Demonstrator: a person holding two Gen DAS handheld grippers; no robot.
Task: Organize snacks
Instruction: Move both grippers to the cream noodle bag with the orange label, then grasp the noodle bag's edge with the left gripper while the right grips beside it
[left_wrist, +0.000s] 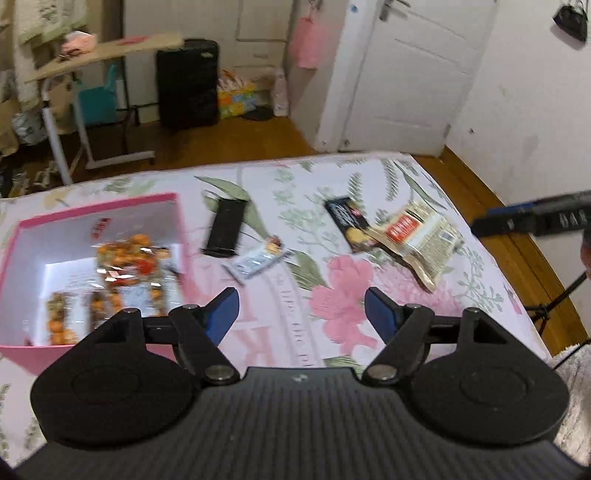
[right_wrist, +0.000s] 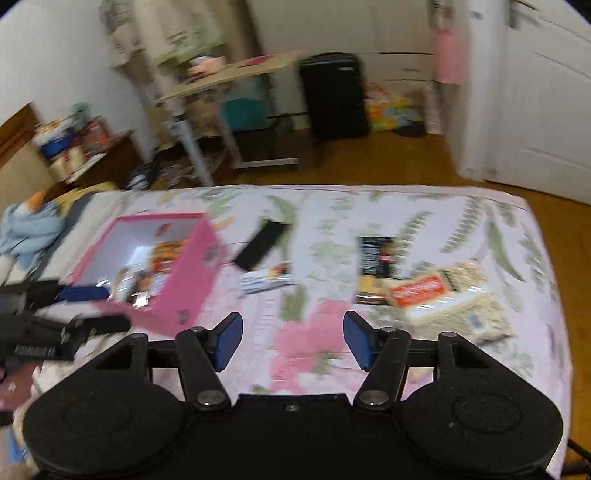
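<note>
I see a box (left_wrist: 177, 236) on the left side of the bed (left_wrist: 424, 295), and snack bags (left_wrist: 129, 258) lie inside it. Right of the box a flat case (left_wrist: 225, 230) lies on the bed, with a small snack bar (left_wrist: 258, 260) just in front of it. Farther right lies a dark packet (left_wrist: 347, 221), and a big pouch (left_wrist: 417, 240) lies partly on top of it, while a small table (left_wrist: 103, 55) and a suitcase (left_wrist: 186, 83) stand on the floor behind the bed.
</note>
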